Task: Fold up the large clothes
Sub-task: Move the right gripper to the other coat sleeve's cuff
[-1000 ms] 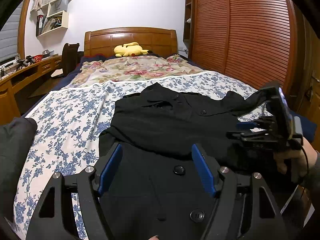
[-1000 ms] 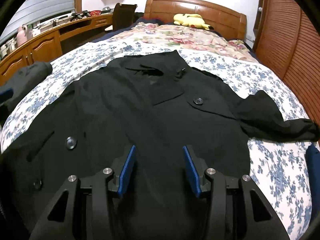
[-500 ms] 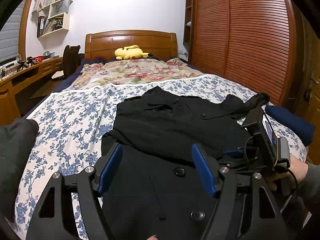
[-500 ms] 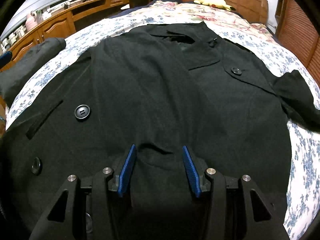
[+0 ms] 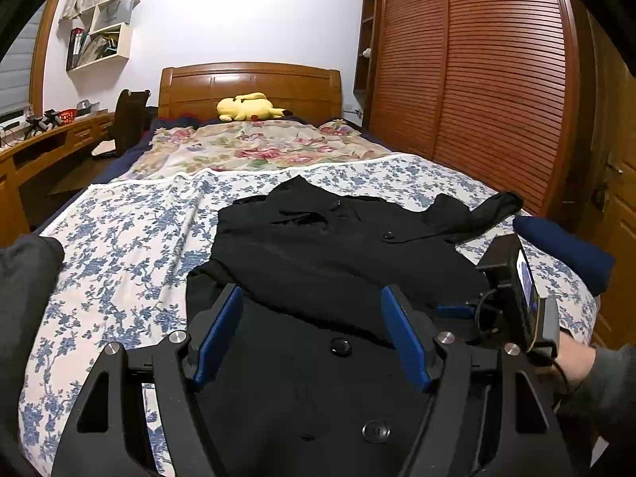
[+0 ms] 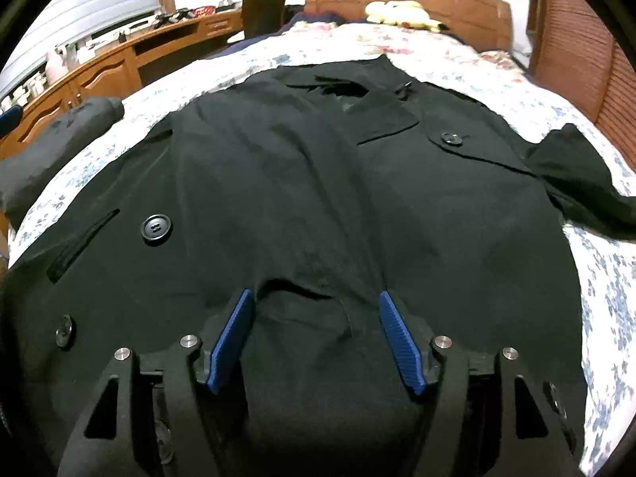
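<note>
Bed (image 5: 119,246) with blue-flower sheet serves as the folding surface. Black coat (image 6: 318,183) is spread front-up across it, collar toward the headboard, hem toward the person, so sides can be folded in. One sleeve (image 6: 576,175) trails out to the wardrobe side; the other sleeve looks folded across the chest, its cuff (image 6: 302,306) lying between the right claw's pads. Right claw (image 6: 314,338) low over the coat's middle, jaws opening, pads not pressing the cloth: likely letting the cuff go. Left claw (image 5: 314,338) hovers above the hem near a button (image 5: 341,346), jaws wide, holding nothing, probably waiting for the next fold. Dark bundles at both bed edges: probably clothes, can't tell.
</note>
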Tool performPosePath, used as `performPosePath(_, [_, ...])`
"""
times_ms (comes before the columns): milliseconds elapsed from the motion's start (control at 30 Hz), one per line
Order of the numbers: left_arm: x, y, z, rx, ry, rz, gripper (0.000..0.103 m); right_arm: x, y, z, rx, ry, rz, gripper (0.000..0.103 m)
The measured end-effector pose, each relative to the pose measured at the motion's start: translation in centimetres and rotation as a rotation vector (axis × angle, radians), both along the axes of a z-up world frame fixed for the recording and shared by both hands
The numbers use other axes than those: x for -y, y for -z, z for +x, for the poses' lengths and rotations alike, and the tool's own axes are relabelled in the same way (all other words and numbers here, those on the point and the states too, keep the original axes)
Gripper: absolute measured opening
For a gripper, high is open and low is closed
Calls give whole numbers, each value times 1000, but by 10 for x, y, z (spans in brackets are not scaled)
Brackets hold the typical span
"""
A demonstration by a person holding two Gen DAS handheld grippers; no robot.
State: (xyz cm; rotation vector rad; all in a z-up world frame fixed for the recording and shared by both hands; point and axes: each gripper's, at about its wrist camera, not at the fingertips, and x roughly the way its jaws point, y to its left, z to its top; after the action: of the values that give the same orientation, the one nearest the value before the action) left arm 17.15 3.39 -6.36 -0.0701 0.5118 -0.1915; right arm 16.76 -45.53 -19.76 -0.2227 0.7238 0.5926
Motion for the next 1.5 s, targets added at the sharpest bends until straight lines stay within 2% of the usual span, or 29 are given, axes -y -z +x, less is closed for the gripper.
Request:
performPosePath(167, [8,0,4,2,3,-6,73,5,2,-8,3,16,17,75])
performPosePath(300, [19,0,10,4,14,-7,73,5,2,-22,30,22,-24,76])
performPosePath(467, [36,3,16,-5,37,2,73,19,-9,-30,13,12,-21,76])
performPosePath(667, [51,6,14,-14,88,6,73,59,-33,-41,29,12,7,76])
performPosePath(867, [59,10,15,-36,110,7,73,108,-57,-40,61,103,-17,76])
performPosePath(1000, [61,11,15,-43,107,13,73,141,-70,-27,59,180,-8,76])
performPosePath(1200, [62,10,14,-53,104,7,73,180,-80,12,68,304,-68,76])
performPosePath(1500, [66,9,10,-55,119,21,73,209,-78,82,34,441,-73,76])
